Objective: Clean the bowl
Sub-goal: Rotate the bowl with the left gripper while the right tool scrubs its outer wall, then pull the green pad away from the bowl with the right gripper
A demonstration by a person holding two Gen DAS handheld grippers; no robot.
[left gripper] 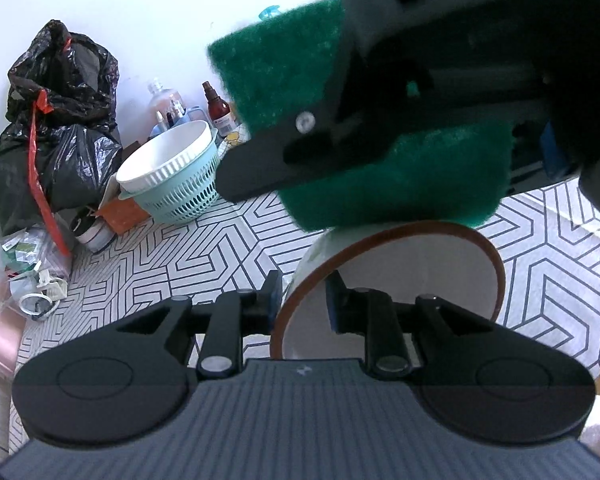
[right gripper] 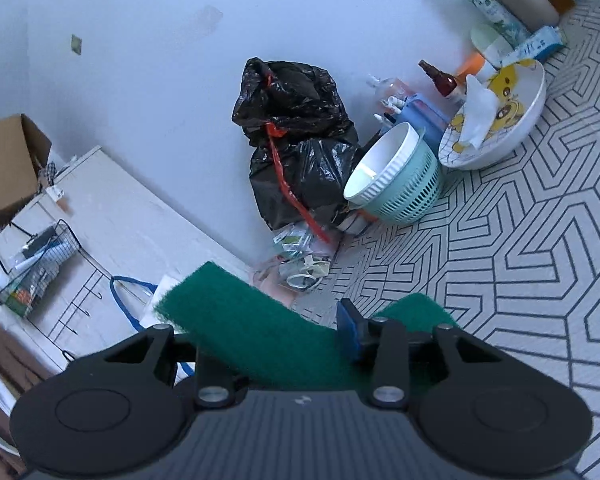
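In the left wrist view my left gripper (left gripper: 302, 296) is shut on the rim of a white bowl with a brown rim (left gripper: 404, 264), held tilted above the patterned table. Just above the bowl, my right gripper (left gripper: 260, 168) holds a green scouring pad (left gripper: 400, 176); the pad's lower edge meets the bowl's upper rim. In the right wrist view my right gripper (right gripper: 300, 332) is shut on the green pad (right gripper: 252, 336), which folds across its fingers. The bowl does not show in that view.
A teal basket with a white bowl inside (left gripper: 172, 176) (right gripper: 396, 176) stands by the wall next to a black rubbish bag (left gripper: 52, 128) (right gripper: 296, 140). Bottles (left gripper: 220, 108) and a cartoon-printed bowl (right gripper: 496, 116) stand behind. A wire rack (right gripper: 32, 268) sits lower left.
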